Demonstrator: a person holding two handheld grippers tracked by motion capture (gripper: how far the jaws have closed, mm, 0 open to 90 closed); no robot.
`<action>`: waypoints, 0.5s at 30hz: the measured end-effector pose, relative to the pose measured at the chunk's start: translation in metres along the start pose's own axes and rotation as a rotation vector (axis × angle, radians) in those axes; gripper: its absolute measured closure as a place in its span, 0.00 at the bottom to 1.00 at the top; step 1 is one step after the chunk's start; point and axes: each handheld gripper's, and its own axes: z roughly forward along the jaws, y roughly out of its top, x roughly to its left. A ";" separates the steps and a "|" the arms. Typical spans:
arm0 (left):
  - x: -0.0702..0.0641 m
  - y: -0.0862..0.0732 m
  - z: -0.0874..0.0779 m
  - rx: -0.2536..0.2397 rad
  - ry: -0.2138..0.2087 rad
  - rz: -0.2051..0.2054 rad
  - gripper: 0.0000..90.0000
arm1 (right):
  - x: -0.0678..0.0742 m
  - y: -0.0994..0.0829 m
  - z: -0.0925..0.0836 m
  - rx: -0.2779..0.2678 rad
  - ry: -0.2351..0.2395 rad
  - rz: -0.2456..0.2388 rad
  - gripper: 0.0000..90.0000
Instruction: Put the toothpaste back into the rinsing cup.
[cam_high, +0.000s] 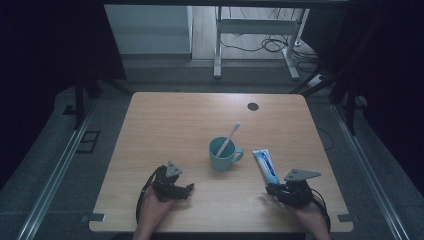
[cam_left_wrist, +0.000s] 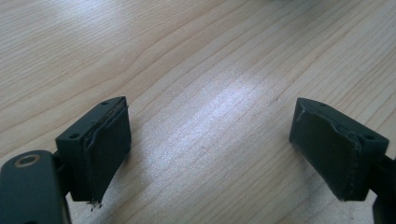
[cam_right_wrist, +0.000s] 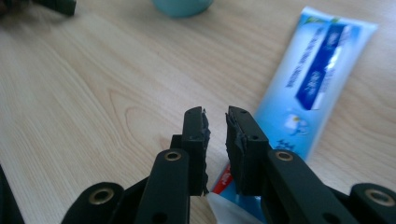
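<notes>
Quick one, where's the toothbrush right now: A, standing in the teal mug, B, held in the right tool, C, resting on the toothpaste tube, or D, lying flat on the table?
A: the toothbrush stands tilted in the teal mug, its head sticking out above the rim.

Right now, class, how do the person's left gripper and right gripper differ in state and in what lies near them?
1. The left gripper has its fingers spread wide; the right gripper has its fingers nearly closed, with a thin gap.
2. Bare wooden table lies under the left gripper; the right gripper sits over the cap end of the blue-and-white toothpaste tube.
Both hold nothing and sit low near the table's front edge.
</notes>
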 end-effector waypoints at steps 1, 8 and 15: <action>0.000 0.000 0.000 0.000 0.000 0.000 0.14 | 0.000 0.000 0.000 0.000 0.000 0.000 0.85; 0.000 0.000 0.000 0.000 0.000 0.000 0.14 | -0.003 -0.002 0.001 0.020 -0.002 -0.011 0.86; 0.000 0.000 0.000 0.000 0.000 0.000 0.14 | -0.014 -0.006 -0.004 0.022 -0.038 0.007 0.86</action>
